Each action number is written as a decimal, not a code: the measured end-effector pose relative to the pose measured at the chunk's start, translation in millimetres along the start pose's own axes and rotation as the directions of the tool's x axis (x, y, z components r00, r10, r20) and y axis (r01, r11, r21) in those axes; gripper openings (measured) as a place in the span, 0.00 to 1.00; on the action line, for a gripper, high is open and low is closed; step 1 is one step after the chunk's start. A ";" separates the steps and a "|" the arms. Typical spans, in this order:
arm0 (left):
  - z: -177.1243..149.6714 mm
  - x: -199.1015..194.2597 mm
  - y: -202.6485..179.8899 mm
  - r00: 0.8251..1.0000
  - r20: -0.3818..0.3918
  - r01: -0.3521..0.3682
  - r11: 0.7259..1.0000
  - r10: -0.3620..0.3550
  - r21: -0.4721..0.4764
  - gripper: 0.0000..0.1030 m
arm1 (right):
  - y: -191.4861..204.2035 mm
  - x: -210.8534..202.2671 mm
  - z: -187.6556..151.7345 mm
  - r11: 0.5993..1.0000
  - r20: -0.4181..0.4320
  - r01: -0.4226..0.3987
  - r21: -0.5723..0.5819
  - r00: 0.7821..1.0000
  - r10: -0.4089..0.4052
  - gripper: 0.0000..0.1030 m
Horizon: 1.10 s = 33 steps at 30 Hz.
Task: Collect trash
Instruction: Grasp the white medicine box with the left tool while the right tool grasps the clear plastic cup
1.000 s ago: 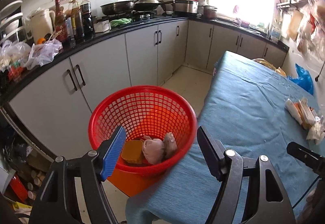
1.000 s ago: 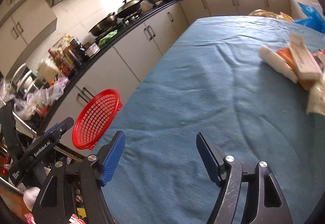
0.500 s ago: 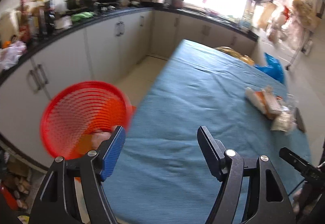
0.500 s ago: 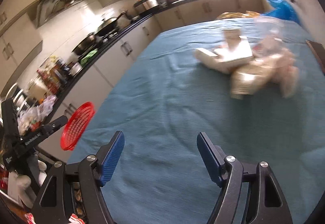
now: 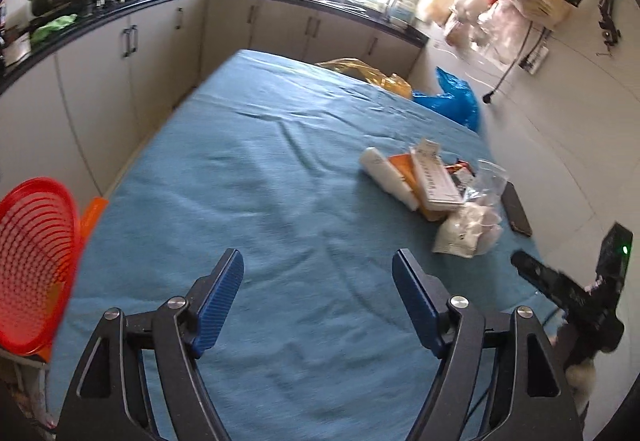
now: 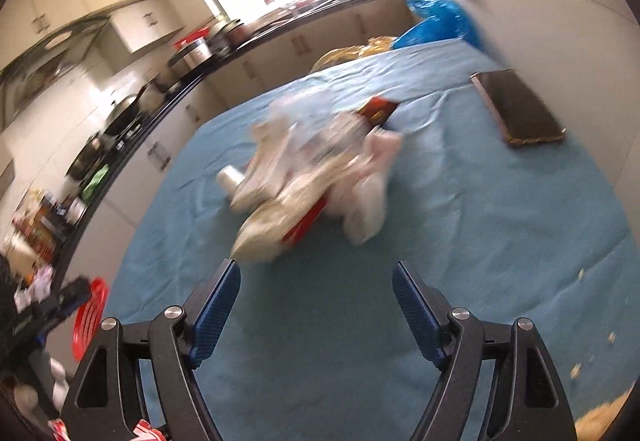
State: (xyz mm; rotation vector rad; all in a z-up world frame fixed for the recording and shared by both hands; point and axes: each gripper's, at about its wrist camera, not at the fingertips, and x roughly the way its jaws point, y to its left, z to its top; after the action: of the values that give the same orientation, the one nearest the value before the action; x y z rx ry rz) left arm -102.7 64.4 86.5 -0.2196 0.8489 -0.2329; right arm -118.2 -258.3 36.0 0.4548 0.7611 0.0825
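— Hovering wide apart, are they?
— Yes. The left gripper (image 5: pixel 318 285) has its blue pads spread with nothing between them, above the blue cloth (image 5: pixel 248 177). The right gripper (image 6: pixel 316 299) is spread just as wide and empty.
— Where is the trash?
— In a heap on the cloth. From the right wrist view the trash pile (image 6: pixel 316 177) lies just ahead of the fingertips, blurred: pale bags, a white tube, something red under them. The left view shows the same pile (image 5: pixel 432 193) off to the right, well apart from that gripper: a white tube, an orange pack, a long box, a clear bag.
— And the bin?
— A red basket (image 5: pixel 34 265) sits off the cloth's left edge, low down, near the left gripper. In the right view it shows small at lower left (image 6: pixel 90 317).
— Anything else on the cloth?
— A dark phone (image 6: pixel 518 107) lies flat beside the pile. A blue bag (image 5: pixel 452 101) and a yellow bag (image 5: pixel 368 75) are at the far end. Cabinets (image 5: pixel 132 53) run along the left.
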 end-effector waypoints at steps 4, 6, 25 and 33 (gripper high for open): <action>8.7 16.6 -22.3 1.000 -0.005 0.013 0.999 -0.013 0.042 0.74 | 1.5 13.5 34.7 0.999 0.061 -0.008 0.042 0.998 0.006 0.81; 11.6 24.4 -30.3 1.000 -0.013 0.018 0.998 -0.017 0.055 0.74 | 9.7 27.1 52.2 0.999 0.080 -0.009 0.032 0.997 0.006 0.81; 60.0 134.0 -101.7 0.984 -0.149 0.109 0.990 -0.096 0.087 0.77 | -23.4 74.9 71.0 0.999 0.079 0.001 0.045 0.997 -0.005 0.39; 67.4 181.4 -141.8 0.978 -0.202 0.080 0.979 -0.041 0.186 0.79 | -42.6 66.3 68.0 0.987 0.089 -0.065 0.150 0.995 0.052 0.39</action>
State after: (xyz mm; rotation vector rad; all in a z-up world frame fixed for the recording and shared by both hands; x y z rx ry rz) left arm 48.1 -116.4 40.5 -0.0407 1.0109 -0.3974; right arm -27.4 -306.1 17.9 0.6224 0.6730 0.0593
